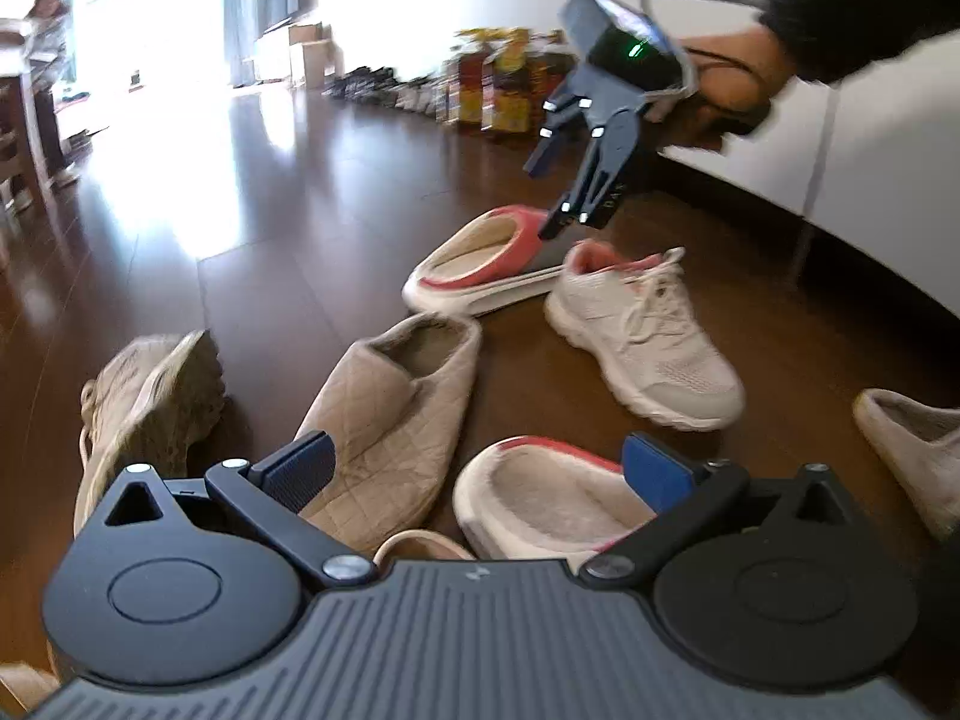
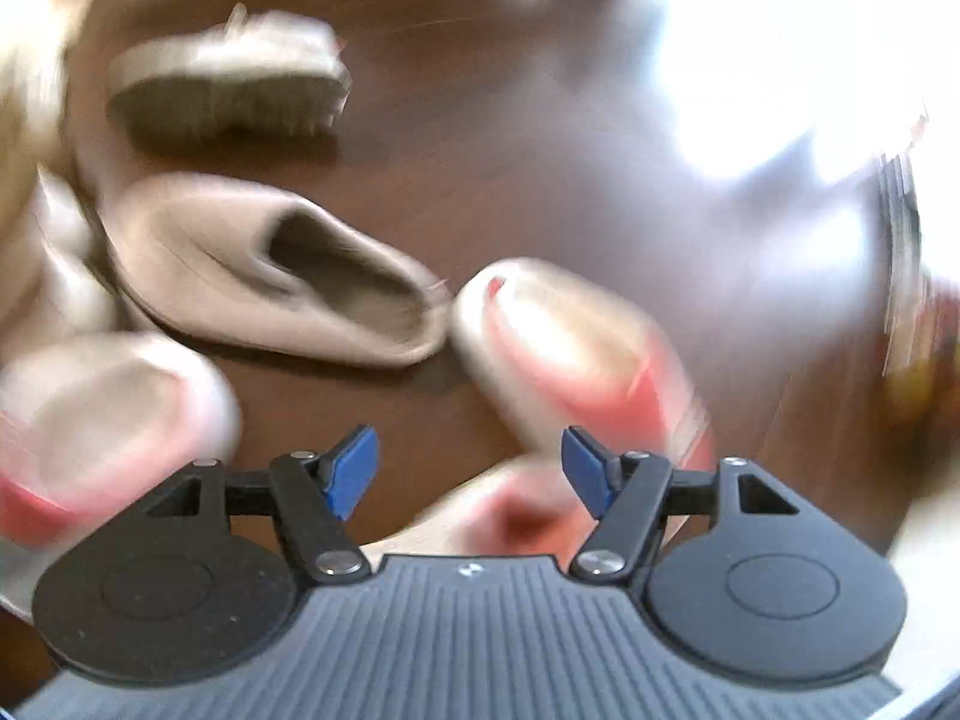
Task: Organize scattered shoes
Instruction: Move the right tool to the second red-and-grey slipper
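Shoes lie scattered on a dark wood floor (image 1: pixel 312 192). In the left wrist view, the left tongs (image 1: pixel 477 468) are spread wide open, empty, low over the pile. Between their blue pads (image 1: pixel 657 471) sits a cream fleece-lined slipper with a red rim (image 1: pixel 540 498), close to the camera. Just left of it lies a beige quilted slipper (image 1: pixel 396 414), opening facing away. Further left, a tan sneaker (image 1: pixel 156 414) is tipped on its side with its grey sole showing. Beyond, a second red-rimmed slipper (image 1: pixel 480 264) rests on the floor, its heel beside a white lace-up sneaker with pink lining (image 1: pixel 648 342). Another beige slipper (image 1: pixel 912 444) is cut off at the right edge.

The right tongs (image 1: pixel 549 195) hang in the air above the far red-rimmed slipper, held by a hand (image 1: pixel 732 78) in a dark sleeve (image 1: pixel 864 6); their jaws are parted and grip nothing. A white cabinet (image 1: pixel 870 138) stands behind.

The right wrist view is heavily motion-blurred: open pads (image 2: pixel 354 468), with the quilted slipper, both red-rimmed slippers and the tipped sneaker only roughly readable.
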`<action>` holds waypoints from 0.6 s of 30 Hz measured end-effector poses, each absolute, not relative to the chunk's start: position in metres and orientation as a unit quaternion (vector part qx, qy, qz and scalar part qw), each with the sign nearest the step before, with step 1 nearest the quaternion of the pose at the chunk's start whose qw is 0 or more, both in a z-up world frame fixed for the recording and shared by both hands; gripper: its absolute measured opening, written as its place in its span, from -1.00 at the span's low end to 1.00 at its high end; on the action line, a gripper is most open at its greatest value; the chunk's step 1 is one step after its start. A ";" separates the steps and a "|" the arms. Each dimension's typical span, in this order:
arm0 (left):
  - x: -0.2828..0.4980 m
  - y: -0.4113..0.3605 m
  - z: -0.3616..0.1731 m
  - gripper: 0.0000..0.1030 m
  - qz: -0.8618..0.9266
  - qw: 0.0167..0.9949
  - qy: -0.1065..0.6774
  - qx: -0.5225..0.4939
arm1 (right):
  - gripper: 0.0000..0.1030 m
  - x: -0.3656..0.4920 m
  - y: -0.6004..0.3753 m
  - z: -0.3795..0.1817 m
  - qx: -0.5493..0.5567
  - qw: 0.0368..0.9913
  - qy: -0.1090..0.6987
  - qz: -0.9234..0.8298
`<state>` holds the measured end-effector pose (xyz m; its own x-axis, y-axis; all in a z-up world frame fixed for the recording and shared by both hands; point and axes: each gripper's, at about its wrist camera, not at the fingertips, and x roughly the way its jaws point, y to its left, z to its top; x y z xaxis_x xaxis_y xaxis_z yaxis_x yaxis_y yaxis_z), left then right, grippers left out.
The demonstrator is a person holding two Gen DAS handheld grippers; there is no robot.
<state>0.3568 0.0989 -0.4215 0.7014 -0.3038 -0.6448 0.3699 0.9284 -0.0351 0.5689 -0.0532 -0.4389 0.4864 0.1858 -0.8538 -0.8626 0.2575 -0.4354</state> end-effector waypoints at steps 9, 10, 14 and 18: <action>0.311 0.100 -0.451 1.00 -0.142 0.889 0.435 -0.002 | -0.23 0.627 -0.012 -0.570 -0.663 0.554 0.378 0.333; 0.309 0.098 -0.454 1.00 -0.140 0.888 0.439 -0.002 | -0.35 0.631 -0.015 -0.577 -0.668 0.549 0.386 0.321; 0.301 0.092 -0.459 1.00 -0.138 0.883 0.448 -0.010 | -0.80 0.639 -0.025 -0.554 -0.604 0.632 0.375 0.309; 0.305 0.089 -0.454 1.00 -0.139 0.887 0.440 -0.019 | -0.80 0.613 -0.039 -0.494 -0.510 0.704 0.376 0.320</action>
